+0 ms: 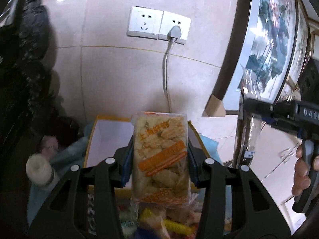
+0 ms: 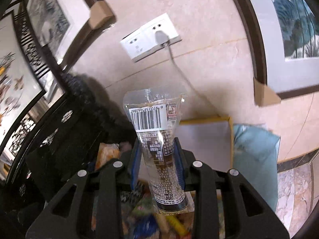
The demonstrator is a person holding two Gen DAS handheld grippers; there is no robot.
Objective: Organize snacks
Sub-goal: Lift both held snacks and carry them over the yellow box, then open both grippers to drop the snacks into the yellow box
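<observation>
Left wrist view: the left gripper (image 1: 160,157) has its jaws pinching one clear biscuit packet (image 1: 161,160) with orange print, gripped by its long sides and lifted above a heap of loose snacks (image 1: 169,223) at the bottom edge. Past the packet lies one open yellow-rimmed box (image 1: 103,137), its white floor bare where visible, on a blue cloth (image 1: 209,145). On the wall behind sit two sockets (image 1: 158,24), one with a grey plug in it. At the right edge the right gripper (image 1: 244,107) comes in side-on with a hand (image 1: 301,177) on its trigger, and a clear wrapper hangs from it.

Right wrist view: the right gripper (image 2: 158,159) has its jaws pressed onto one tall clear tube packet (image 2: 159,143) with a barcode label, held at its narrow waist with the flared top sticking up. The box (image 2: 207,120) is ahead and a little right, and the orange-printed packet (image 2: 107,155) shows just to the left.

From here, the slick film could slide in the jaws (the tube packet looks top-heavy above the grip), so it may tilt or drop short of the box. The two grippers are close, so moving both to the box at once risks a clash. Squeezing harder could crush the biscuits.

Count: two packets held, one box, one heap whose pieces are too blurred to count.
</observation>
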